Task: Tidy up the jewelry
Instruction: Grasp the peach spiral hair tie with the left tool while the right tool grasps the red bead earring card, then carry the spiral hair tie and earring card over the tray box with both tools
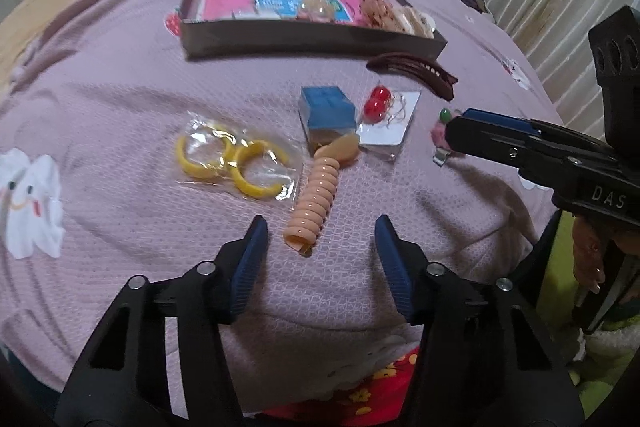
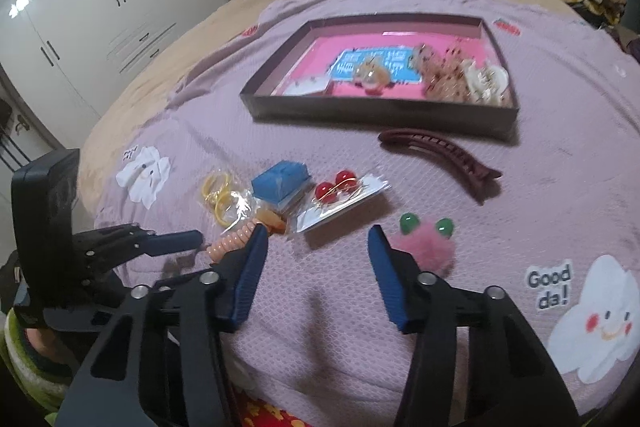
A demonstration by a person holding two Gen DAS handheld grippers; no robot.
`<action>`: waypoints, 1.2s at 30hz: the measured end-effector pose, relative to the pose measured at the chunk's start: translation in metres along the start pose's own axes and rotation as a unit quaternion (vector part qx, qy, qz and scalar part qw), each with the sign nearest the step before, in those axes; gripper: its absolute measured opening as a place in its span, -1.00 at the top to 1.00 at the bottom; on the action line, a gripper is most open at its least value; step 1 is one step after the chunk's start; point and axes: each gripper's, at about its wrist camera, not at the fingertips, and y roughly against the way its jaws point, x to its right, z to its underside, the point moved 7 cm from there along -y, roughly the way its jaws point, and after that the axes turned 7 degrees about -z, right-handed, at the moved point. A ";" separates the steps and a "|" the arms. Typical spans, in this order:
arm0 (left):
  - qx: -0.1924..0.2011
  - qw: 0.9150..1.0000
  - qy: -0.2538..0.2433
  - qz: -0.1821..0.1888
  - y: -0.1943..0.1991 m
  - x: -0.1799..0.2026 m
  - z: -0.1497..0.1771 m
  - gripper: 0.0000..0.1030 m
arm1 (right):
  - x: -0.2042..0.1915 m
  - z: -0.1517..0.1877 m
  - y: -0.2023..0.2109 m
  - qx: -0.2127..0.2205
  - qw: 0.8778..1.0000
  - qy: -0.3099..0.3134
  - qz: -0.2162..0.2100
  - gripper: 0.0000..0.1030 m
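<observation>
Hovering low over a lilac blanket (image 1: 120,115) on the bed, the left gripper (image 1: 322,247) is showing its blue fingers (image 1: 250,259) spread wide at the bottom of the left wrist view, holding nothing. A peach spiral hair tie (image 1: 314,203) is lying just above the gap between them. Left of it, yellow hoops in a clear bag (image 1: 232,163) are resting on the blanket. A blue box (image 1: 326,111) is sitting at frame centre, with a red bead earring card (image 1: 388,119) beside it on the right. A dark red hair clip (image 1: 412,67) is lying above the card, just below the tray (image 1: 312,41), which is occupying the upper middle and already holding several pieces. The right gripper (image 1: 460,131) is reaching in from the right edge over a pink fluffy clip (image 1: 440,135); I cannot tell its finger spread from this view.

Right wrist view: the right gripper's fingers (image 2: 386,279) are standing wide apart at the bottom, gripping nothing. The pink fluffy clip is lying just beside the right-hand finger. The tray is sitting upper centre, the hair clip below it, the earring card and blue box at mid-frame. The left gripper is entering at the left edge.
</observation>
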 end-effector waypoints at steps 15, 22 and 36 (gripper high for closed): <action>-0.015 1.000 -0.023 0.010 -0.024 0.014 -0.009 0.55 | 0.022 -0.014 -0.052 -0.042 0.998 -0.050 0.007 0.24; -0.015 0.999 -0.031 0.007 -0.032 0.021 -0.016 0.62 | 0.025 -0.027 -0.069 -0.043 0.998 -0.045 0.002 0.39; -0.007 0.999 -0.040 0.022 -0.015 0.033 -0.010 0.79 | 0.028 -0.043 -0.028 0.026 1.000 -0.006 0.014 0.56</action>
